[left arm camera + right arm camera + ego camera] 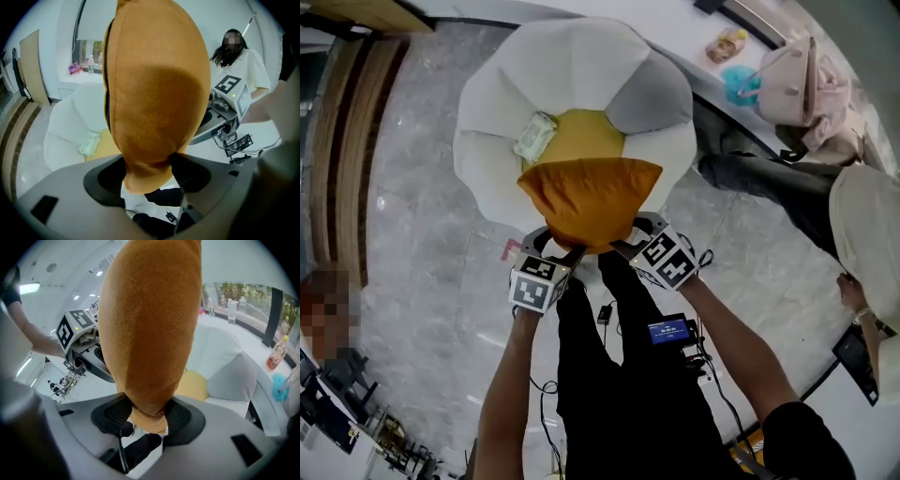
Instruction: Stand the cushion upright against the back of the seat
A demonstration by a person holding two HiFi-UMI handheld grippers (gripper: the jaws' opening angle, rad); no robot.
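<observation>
The orange cushion (592, 199) fills my path at 12 o'clock. Beyond it the yellow seat (581, 131) lies open, except for a pale packet (534, 137) at 11. A seated person's legs (750, 178) crowd 2 o'clock. The floor (422, 234) at 9 gives passing room.

Left hand-held gripper (555, 244) and right hand-held gripper (630, 236) pinch the orange cushion (591, 199) above the white seat (487, 141).

Grey marble floor (422, 234) spreads below me; a white ledge (661, 23) runs under bright windows (243, 296), with wooden boards (337, 141) on my left.
</observation>
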